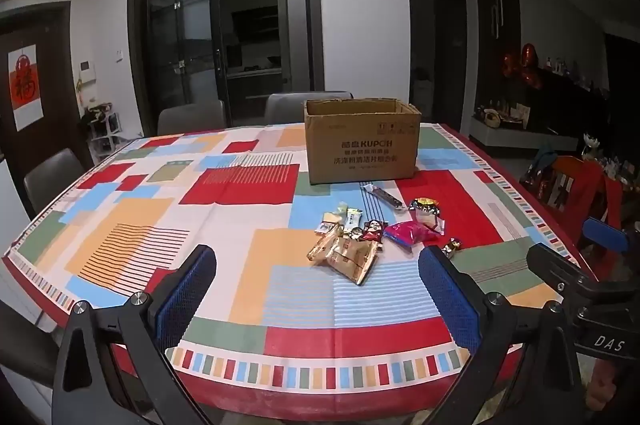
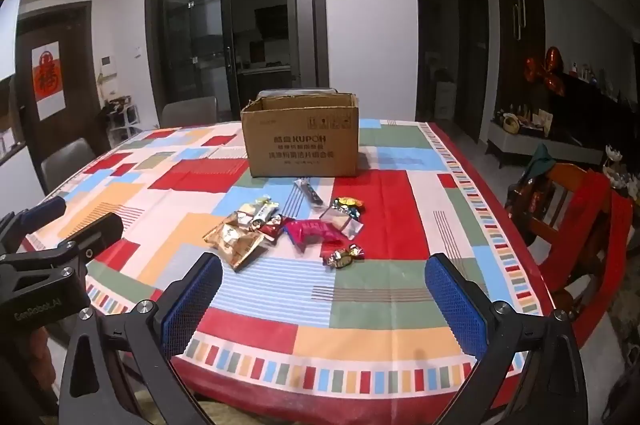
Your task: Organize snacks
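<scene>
An open cardboard box (image 1: 362,141) (image 2: 302,139) stands at the far middle of the table. Several wrapped snacks lie in a loose pile in front of it: a tan packet (image 1: 352,257) (image 2: 236,243), a pink packet (image 1: 408,233) (image 2: 314,231), a gold candy (image 1: 452,247) (image 2: 344,255), a dark stick pack (image 1: 382,195) (image 2: 310,191). My left gripper (image 1: 318,285) is open and empty above the near table edge, short of the pile. My right gripper (image 2: 324,289) is open and empty, also short of the pile.
The table (image 1: 248,225) (image 2: 400,285) carries a colourful patchwork cloth. Grey chairs (image 1: 192,117) stand at the far and left sides. A red wooden chair (image 2: 576,209) stands at the right. The other gripper shows at each view's edge (image 1: 580,277) (image 2: 48,245).
</scene>
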Motion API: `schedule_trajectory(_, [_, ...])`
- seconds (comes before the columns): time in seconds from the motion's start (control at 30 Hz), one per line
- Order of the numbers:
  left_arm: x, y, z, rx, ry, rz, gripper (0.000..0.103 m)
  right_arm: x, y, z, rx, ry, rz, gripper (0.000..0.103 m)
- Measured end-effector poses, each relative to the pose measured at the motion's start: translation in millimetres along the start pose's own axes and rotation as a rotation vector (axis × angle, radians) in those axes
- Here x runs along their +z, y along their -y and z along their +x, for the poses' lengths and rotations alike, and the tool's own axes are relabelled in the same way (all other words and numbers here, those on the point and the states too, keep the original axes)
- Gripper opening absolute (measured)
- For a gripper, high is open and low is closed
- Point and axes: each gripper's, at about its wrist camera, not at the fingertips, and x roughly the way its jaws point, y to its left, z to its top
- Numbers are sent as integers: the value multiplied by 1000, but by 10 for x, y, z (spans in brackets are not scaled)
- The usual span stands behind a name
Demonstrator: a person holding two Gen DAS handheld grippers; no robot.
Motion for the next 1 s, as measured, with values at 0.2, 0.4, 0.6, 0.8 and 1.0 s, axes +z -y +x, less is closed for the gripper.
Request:
schedule_trajectory(0.2, [30, -47, 30, -38, -16, -24, 103, -27, 39, 1, -14, -15, 17, 102])
schedule_trajectory(0.4, [-33, -40, 37, -38, -12, -18, 103, 12, 26, -24, 1, 4, -6, 103])
schedule_trajectory(0.6, [-27, -41, 3, -36, -4, -25, 103, -2, -1, -22, 3, 7, -6, 103])
schedule_trajectory(0.8, [-25, -36, -2, -36, -4, -26, 103, 17, 29, -58, 7, 16, -3, 102])
schedule_trajectory(1.0, [-25, -33, -1, -36, -5, -26, 103, 16, 26, -61, 7, 17, -3, 102])
